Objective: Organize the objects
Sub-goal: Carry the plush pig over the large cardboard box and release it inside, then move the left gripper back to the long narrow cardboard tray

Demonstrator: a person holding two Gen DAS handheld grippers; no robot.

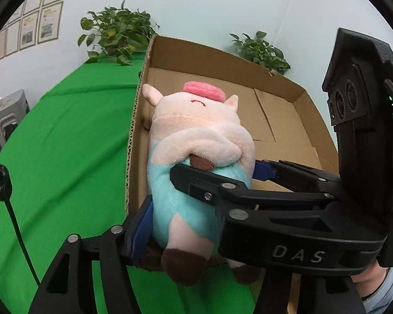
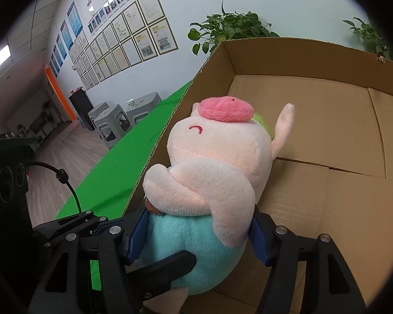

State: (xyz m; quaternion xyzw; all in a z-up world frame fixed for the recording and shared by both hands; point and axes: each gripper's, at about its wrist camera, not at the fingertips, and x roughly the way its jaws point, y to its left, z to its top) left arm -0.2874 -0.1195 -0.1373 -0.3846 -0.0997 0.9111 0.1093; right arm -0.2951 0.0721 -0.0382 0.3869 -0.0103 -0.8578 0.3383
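Observation:
A pink plush pig (image 1: 196, 141) in a light blue outfit, with a pink snout, is held over the open cardboard box (image 1: 280, 120). My left gripper (image 1: 186, 235) is shut on the pig's lower body. My right gripper (image 1: 217, 178) crosses in from the right in the left wrist view and grips the pig's middle. In the right wrist view the pig (image 2: 212, 172) fills the centre, and my right gripper (image 2: 196, 235) is shut on its blue belly, with blue pads on both sides. The box (image 2: 327, 136) lies behind it, with nothing else showing inside.
The box stands on a green cloth-covered table (image 1: 65, 144). Two potted plants (image 1: 115, 36) stand behind the box by the wall. Grey stools (image 2: 123, 120) and framed papers on the wall (image 2: 128, 41) lie to the left, beyond the table edge.

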